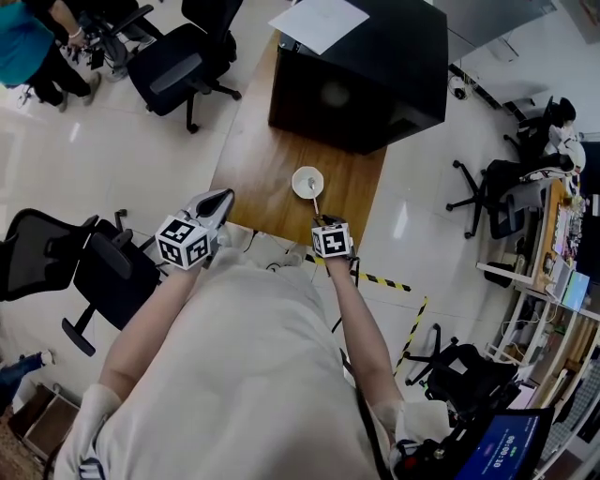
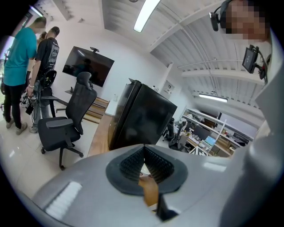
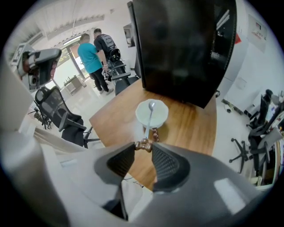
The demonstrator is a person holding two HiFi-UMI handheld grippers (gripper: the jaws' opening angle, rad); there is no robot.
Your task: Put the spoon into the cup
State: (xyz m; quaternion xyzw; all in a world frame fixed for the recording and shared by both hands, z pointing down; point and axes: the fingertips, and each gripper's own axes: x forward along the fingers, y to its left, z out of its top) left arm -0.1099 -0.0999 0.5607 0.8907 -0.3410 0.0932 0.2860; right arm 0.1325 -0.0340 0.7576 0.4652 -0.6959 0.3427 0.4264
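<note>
Black cabinet (image 1: 361, 80): a boxy, smooth, dark block with hard edges, sitting on the far end of the table. A flat white sheet of paper (image 1: 319, 21) is lying on its top.

Table (image 1: 262, 169): a long rectangular top of warm brown wood with the grain running lengthwise and a faint sheen. It is standing on glossy pale floor tiles (image 1: 112, 141).

Office chairs (image 1: 178, 66): black, with mesh backs and star bases on castors, standing on the tiles to the left of the table.

Left gripper (image 2: 143, 150): smooth grey shells with black ribbed pads. The pads are meeting at their tips, clenched on nothing, and it is hovering off the table's near left corner.

Right gripper (image 3: 143, 146): same build, pointing steeply down at the near table edge. Its jaws are standing partly apart and pinching the end of the spoon's handle.

Cup (image 3: 151, 114): white, round and shallow with a slightly wavy rim, standing on the wood between the cabinet and the near edge.

Spoon (image 3: 148, 120): a thin silver shaft with a small oval bowl and a knobbly brown handle end. The bowl is resting inside the cup, and the shaft is leaning over the near rim toward the right gripper.
</note>
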